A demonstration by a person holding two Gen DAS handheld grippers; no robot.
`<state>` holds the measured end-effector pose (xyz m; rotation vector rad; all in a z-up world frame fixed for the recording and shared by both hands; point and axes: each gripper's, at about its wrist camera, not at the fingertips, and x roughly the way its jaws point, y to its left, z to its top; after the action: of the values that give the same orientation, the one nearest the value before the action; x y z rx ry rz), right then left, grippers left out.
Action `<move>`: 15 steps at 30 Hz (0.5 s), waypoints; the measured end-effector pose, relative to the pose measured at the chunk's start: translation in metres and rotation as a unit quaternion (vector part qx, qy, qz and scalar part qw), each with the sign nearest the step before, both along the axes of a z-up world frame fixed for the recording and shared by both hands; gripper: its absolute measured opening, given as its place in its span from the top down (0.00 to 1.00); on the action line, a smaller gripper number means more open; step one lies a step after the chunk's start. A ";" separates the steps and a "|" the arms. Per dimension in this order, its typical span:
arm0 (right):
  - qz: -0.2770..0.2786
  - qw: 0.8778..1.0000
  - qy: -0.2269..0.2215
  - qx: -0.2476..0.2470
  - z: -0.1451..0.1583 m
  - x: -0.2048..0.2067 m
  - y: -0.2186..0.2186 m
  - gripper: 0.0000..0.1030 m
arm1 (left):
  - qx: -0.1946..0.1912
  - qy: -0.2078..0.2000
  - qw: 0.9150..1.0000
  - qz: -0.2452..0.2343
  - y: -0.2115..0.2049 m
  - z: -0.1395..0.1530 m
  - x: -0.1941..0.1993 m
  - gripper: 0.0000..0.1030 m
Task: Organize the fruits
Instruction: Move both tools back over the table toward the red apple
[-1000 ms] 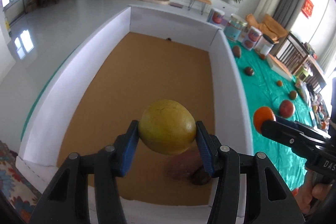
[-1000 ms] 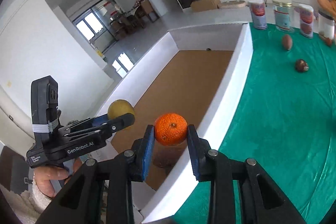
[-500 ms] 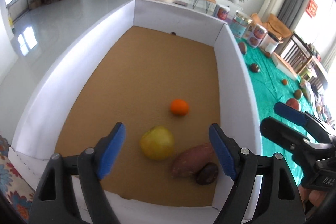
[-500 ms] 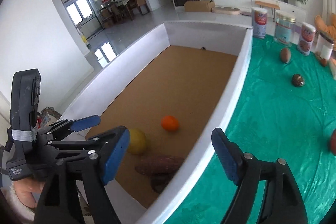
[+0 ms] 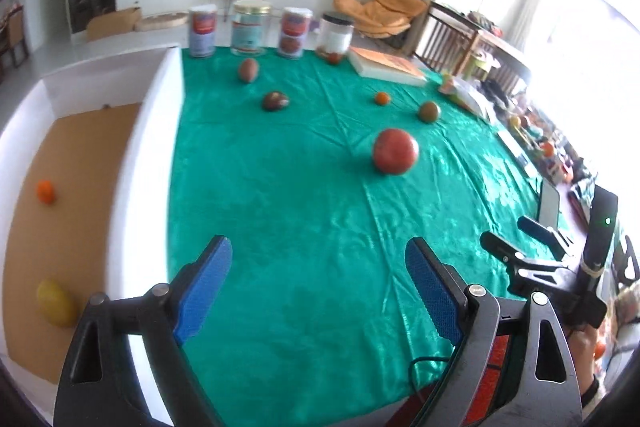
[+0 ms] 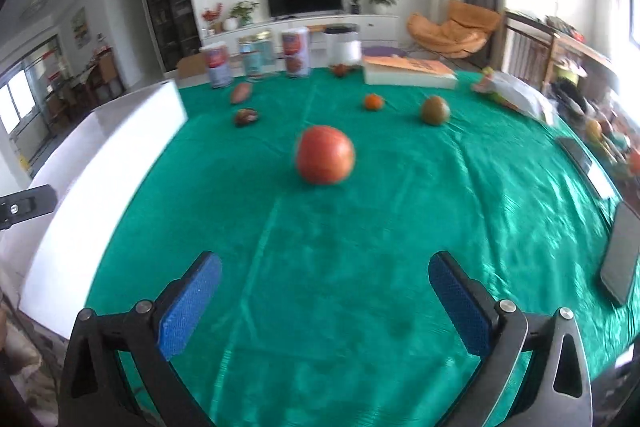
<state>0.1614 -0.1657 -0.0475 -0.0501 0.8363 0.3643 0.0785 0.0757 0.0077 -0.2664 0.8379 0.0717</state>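
Left wrist view: I see the left gripper [image 5: 320,287] spread wide, holding nothing, over the green tablecloth [image 5: 280,207]. Right gripper [image 6: 324,301] likewise wide and unloaded. Round red fruit [image 6: 325,155] sits on the cloth ahead; small orange [image 5: 45,191] and yellow fruit [image 5: 55,302] lie in the white-walled box [image 5: 136,163].

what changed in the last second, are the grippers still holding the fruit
No. The left gripper let go of the yellow fruit and the right gripper the small orange; both now lie in the white box. Both grippers, open, swung right toward the red apple. The fruits on the green cloth stayed put.
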 end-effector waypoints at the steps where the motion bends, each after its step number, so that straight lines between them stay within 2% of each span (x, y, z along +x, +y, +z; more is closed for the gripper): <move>1: -0.028 1.000 0.010 -0.009 -0.007 0.008 -0.018 0.00 | 0.006 0.005 1.000 -0.008 -0.011 -0.007 0.010 0.13; 3: -0.074 0.996 0.028 -0.034 -0.018 0.025 -0.047 0.00 | 0.020 0.013 1.000 -0.018 -0.029 -0.023 0.030 0.13; 5: -0.094 0.994 0.050 -0.029 -0.024 0.033 -0.070 0.00 | 0.041 0.022 0.999 -0.018 -0.040 -0.043 0.049 0.13; 6: -0.094 0.994 0.052 -0.032 -0.025 0.035 -0.078 0.00 | 0.050 0.029 0.998 -0.017 -0.045 -0.052 0.054 0.13; 9: -0.087 0.992 0.034 -0.087 -0.034 0.046 -0.082 0.00 | 0.064 0.043 0.997 -0.016 -0.046 -0.078 0.072 0.13; 12: -0.057 0.995 0.017 -0.082 -0.044 0.057 -0.078 0.00 | 0.070 0.056 0.996 -0.006 -0.042 -0.100 0.084 0.13; 15: -0.036 0.996 0.021 -0.076 -0.055 0.066 -0.067 0.00 | 0.073 0.061 0.995 0.008 -0.037 -0.113 0.094 0.13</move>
<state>0.2273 -0.2327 -0.1024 -0.1536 0.9033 0.2336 0.1723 0.0391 -0.1055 -0.1314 0.9472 0.1648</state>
